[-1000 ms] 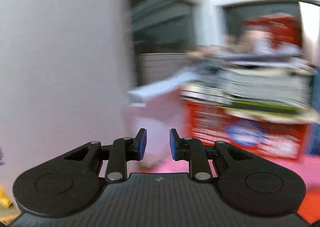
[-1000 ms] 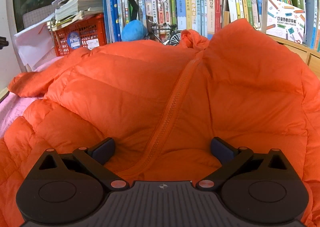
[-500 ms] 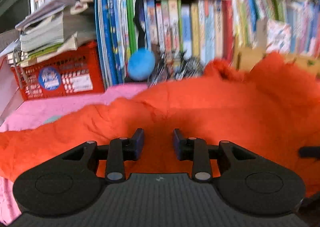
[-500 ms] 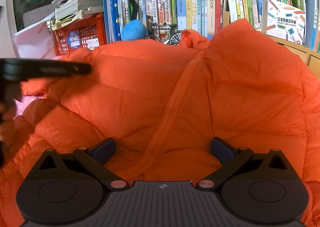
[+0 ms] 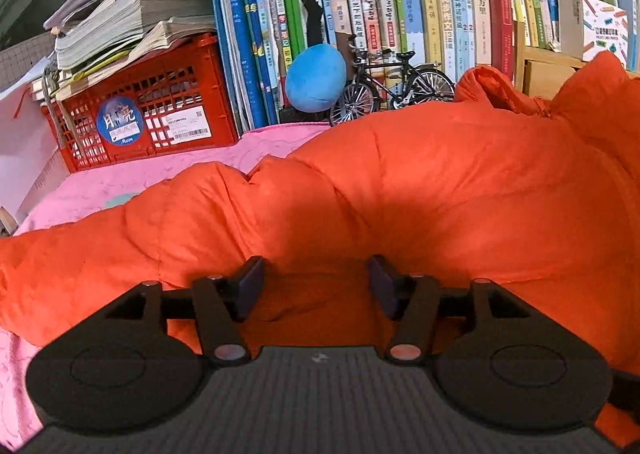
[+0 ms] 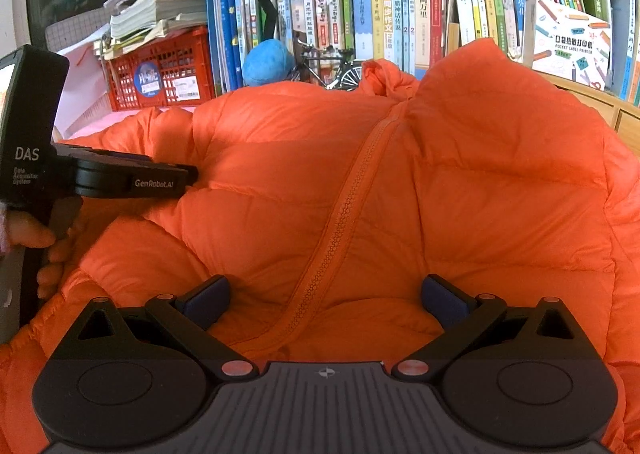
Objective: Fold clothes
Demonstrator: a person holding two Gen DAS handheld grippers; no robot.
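The left gripper (image 5: 316, 286) has its fingers spread, the jaws having just been opening, and between the blue pads (image 5: 250, 286) sits a puffed ridge of the orange down jacket (image 5: 440, 193) that neither pad visibly presses. The right gripper (image 6: 326, 300) stands wider, its fingers far apart on either side of the jacket's zipper (image 6: 344, 213), resting at the fabric without pinching it. The jacket lies zipped and face up across the pink bedcover (image 5: 132, 181), its left sleeve (image 5: 100, 246) trailing outward toward the bed's edge and its collar bunched near the far bookshelf (image 5: 400, 5), the red crate (image 5: 152, 109) and the blue plush ball (image 5: 316, 77). This looks like the opening of the fold: the left hand (image 6: 40, 250) lines up on the sleeve side while the right steadies the middle. The next move probably calls for the left pads to close on a firm pinch of that slippery quilting, then carry the sleeve inward over the chest.
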